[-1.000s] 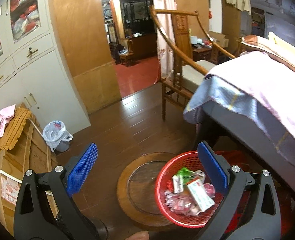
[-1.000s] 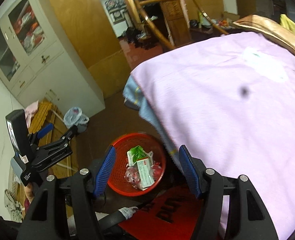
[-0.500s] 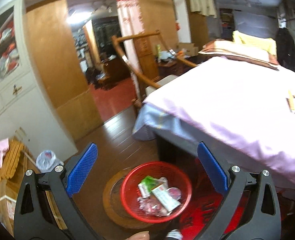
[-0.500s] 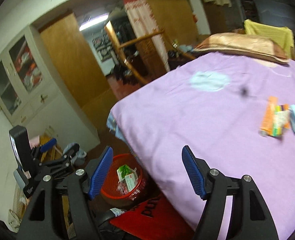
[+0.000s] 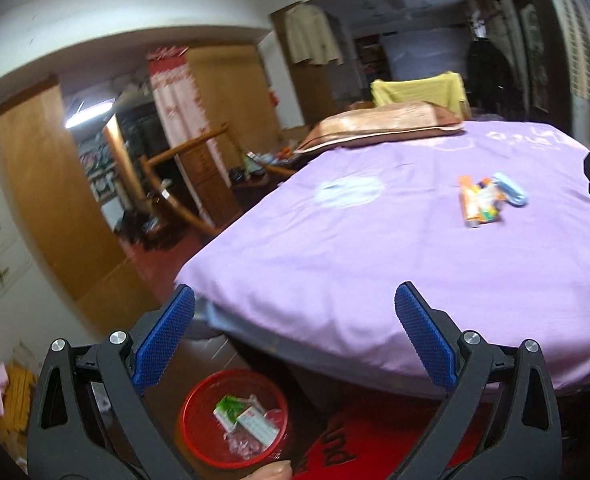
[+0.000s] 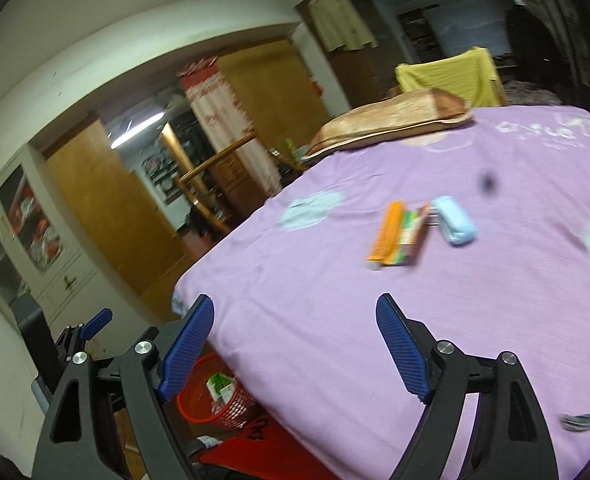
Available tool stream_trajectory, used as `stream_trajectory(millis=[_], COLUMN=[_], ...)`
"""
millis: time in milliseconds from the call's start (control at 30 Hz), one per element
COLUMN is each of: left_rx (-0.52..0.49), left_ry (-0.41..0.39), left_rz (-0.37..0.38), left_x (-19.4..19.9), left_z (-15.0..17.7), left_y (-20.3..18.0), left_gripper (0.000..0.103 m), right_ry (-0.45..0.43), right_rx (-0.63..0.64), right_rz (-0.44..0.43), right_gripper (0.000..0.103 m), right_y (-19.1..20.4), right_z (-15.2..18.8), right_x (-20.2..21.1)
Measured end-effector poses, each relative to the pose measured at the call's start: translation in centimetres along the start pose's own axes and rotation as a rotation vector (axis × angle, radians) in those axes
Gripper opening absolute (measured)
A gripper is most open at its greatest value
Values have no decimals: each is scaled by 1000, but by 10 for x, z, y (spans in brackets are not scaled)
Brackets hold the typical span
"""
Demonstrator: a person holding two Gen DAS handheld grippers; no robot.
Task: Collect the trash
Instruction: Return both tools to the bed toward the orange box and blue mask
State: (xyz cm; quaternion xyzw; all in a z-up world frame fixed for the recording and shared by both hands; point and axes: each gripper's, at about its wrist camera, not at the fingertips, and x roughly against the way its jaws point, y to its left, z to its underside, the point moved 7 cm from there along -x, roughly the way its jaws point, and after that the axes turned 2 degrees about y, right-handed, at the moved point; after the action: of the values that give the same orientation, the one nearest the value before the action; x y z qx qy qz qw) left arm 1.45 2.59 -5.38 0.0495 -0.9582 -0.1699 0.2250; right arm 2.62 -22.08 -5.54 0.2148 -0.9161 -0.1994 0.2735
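Your right hand-held gripper [image 6: 295, 346] was the nearer one to the trash left on the bed [image 6: 375, 340]. In its view the small pile lay ahead at about one o'clock, well out on the purple cover and well apart from the fingertips, with bare cover between. Your left hand-held gripper [image 5: 295, 334] saw the same pile farther off, at about two o'clock.

The orange box [image 6: 387, 236] lay with its long axis running from seven to one o'clock, nearly in line with your reach. The green-and-white carton [image 6: 409, 238] touched its right side along the same line. The pale blue packet [image 6: 455, 221] sat just to the right at the far end of the carton, tilted toward eleven o'clock. Blur kept me from telling whether anything smaller hid between them.

Your right jaws were opening with nothing between them; your left jaws stood wide apart and empty.

Count: three pieces on the bed, one red basket [image 5: 231, 420] on the floor at six to seven o'clock below the bed's corner, at least two cartons already inside it among smaller bits, one pillow [image 6: 391, 124] at the far edge, two grippers.
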Motion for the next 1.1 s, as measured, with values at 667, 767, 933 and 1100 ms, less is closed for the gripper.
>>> stream_trajectory(millis=[667, 767, 933, 1100], left_rx=[-135, -139, -109, -67], left_ry=[71, 106, 204, 276], left_rz=[140, 148, 192, 268], left_x=[-82, -103, -145, -174], left_z=[-23, -20, -19, -30], left_y=[-99, -99, -99, -104], left_gripper=[96, 96, 96, 96], right_ry=[58, 84, 145, 223], right_rx=[-117, -101, -38, 29], right_rz=[264, 307, 405, 493], right_gripper=[84, 88, 89, 92], right_y=[-118, -126, -138, -152], right_z=[-2, -4, -9, -9], right_x=[-23, -34, -55, -77])
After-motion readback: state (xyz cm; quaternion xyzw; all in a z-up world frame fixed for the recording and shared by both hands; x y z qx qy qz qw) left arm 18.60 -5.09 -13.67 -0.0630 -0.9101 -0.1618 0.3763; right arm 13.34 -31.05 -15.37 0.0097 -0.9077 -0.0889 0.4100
